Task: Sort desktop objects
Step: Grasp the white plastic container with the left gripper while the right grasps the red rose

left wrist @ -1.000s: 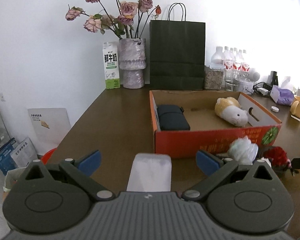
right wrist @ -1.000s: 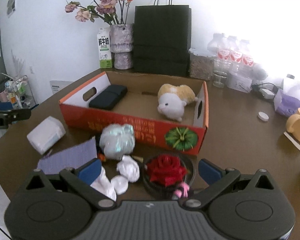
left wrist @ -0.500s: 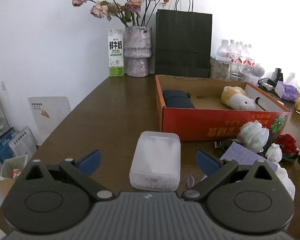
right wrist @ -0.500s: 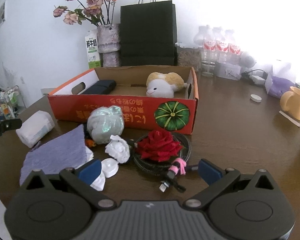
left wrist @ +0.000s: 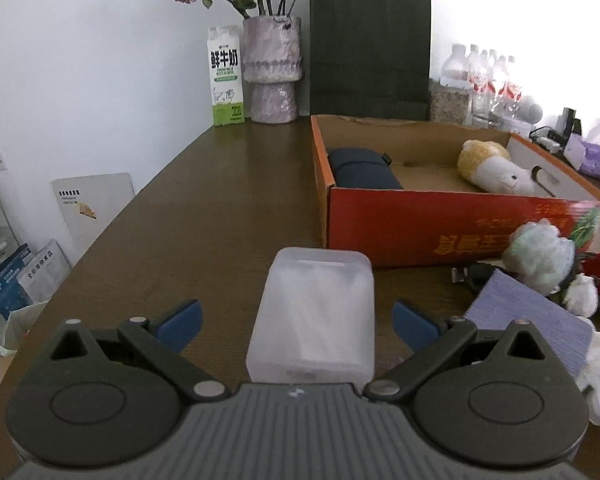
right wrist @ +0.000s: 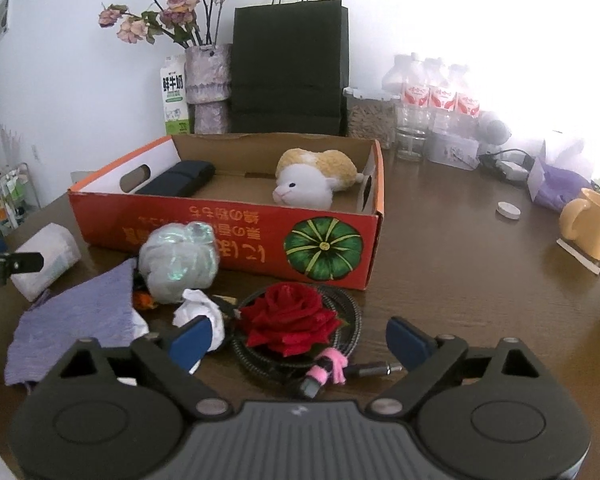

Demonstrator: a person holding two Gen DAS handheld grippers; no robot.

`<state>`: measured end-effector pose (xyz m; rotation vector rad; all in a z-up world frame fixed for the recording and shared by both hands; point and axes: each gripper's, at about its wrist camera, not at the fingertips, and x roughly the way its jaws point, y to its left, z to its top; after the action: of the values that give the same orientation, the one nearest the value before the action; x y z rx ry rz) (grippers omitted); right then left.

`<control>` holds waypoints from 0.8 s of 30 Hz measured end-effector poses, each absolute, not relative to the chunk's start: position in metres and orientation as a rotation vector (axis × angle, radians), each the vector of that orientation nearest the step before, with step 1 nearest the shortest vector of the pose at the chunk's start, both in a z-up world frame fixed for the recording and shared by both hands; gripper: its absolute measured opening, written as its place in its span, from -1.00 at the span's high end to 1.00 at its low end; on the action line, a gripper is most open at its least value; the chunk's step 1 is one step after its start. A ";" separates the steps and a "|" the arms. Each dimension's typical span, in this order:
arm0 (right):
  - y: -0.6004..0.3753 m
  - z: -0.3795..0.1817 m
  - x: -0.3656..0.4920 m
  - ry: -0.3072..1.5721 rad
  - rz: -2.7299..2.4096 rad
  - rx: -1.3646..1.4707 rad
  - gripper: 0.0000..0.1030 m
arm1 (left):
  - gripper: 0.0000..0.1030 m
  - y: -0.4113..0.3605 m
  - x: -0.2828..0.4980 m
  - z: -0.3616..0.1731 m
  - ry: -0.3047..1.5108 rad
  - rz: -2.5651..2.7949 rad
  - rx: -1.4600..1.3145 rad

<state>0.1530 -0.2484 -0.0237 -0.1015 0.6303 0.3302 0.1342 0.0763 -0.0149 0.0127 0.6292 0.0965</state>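
Behind, milk carton (left wrist: pixel 226 76) lettered "鲜牛奶"; left gripper (left wrist: pixel 296 322) and right gripper (right wrist: pixel 299 340) fingers wide apart, empty.

Both wrist views low, near, sharing box (left wrist: pixel 452 232).

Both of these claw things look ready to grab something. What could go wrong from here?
The left gripper is open around the frosted case; its smooth sides might slip when squeezed. The right gripper is open at the rose, which sits on a coiled cable, so a lift could drag the cable along. The paper wads close by could get nudged.
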 end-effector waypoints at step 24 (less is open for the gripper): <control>-0.245 -0.032 0.176 0.641 0.428 -0.106 0.32 | -0.29 0.073 0.159 -0.033 0.694 0.062 -0.002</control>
<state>0.1757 -0.2446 -0.0316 -0.1059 0.6415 0.4282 0.1593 0.0730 -0.0331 -0.0017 0.6940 0.0616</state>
